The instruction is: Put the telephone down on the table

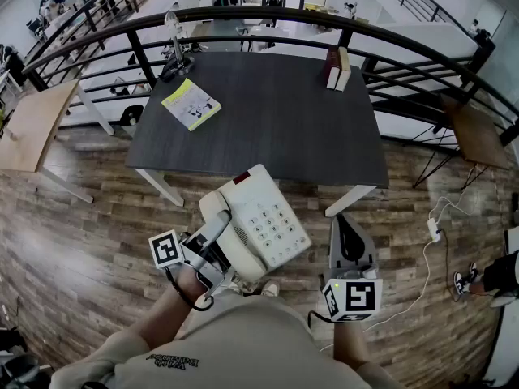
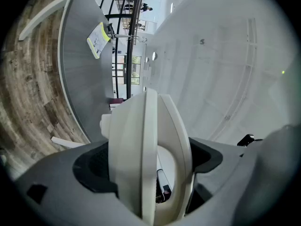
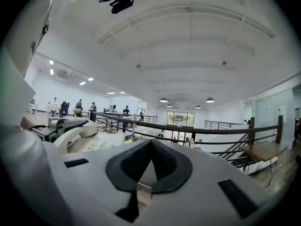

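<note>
A cream push-button telephone [image 1: 259, 221] with its handset on the cradle hangs in the air in front of the near edge of the dark table [image 1: 276, 128]. My left gripper [image 1: 223, 250] is shut on its left end, handset side. In the left gripper view the telephone [image 2: 146, 154] fills the space between the jaws of the left gripper [image 2: 148, 166], edge on. My right gripper [image 1: 345, 227] is to the telephone's right, apart from it, jaws together and holding nothing. The right gripper view shows the right gripper [image 3: 150, 142] with its pads meeting and the telephone [image 3: 80, 138] off to the left.
On the table lie a yellow-green booklet [image 1: 190, 104] at the left, two upright books [image 1: 337, 68] at the far right edge and a small lamp [image 1: 174, 51] at the far left corner. A black railing [image 1: 243, 19] curves behind. A power strip [image 1: 432, 227] lies on the wood floor.
</note>
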Tool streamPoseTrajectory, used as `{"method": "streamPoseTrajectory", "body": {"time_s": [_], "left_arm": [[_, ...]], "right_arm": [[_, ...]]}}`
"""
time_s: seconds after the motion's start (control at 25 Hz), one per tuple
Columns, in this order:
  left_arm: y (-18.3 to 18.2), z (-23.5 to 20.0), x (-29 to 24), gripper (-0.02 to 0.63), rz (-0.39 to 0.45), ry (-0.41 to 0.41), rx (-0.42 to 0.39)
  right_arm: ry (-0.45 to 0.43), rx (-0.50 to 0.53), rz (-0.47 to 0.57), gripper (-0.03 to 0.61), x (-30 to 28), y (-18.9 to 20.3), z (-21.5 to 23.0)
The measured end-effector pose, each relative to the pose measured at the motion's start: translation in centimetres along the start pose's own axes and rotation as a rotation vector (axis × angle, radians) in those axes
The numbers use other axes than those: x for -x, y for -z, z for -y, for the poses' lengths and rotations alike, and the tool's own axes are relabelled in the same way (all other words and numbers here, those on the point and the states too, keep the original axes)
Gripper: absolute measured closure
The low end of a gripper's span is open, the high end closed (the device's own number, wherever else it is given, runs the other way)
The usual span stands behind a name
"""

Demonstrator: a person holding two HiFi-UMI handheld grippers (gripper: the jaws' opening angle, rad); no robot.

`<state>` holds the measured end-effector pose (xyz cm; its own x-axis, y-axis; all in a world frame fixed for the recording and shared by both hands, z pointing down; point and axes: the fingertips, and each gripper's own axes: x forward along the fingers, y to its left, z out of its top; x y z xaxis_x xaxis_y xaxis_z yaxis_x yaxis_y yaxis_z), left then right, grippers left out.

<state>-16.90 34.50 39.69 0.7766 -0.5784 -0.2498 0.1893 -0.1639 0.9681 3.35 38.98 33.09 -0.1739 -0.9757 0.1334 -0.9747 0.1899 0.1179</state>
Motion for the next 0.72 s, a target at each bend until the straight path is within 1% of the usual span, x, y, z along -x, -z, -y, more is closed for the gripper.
{"method": "streamPoseTrajectory", "body": {"time_s": [0.28,0.48,0.72], "left_arm": [[-0.2,-0.2,-0.3,0.156,-0.008,0.000,-0.001],[-0.2,-0.7,-1.1,0.156,-0.002,-0.009,0.005],[0.3,-0.9,-2.1,0.156,-0.009,-0.008,-0.007]], "right_arm": [[0.001,0.006,0.008,0.575,-0.3,0.0,-0.1],[0.013,-0.009,0.003,0.575,-0.5,0.4,0.9],[0.009,-0.012,0.009,0.575,-0.6,0.6,2.0]]}}
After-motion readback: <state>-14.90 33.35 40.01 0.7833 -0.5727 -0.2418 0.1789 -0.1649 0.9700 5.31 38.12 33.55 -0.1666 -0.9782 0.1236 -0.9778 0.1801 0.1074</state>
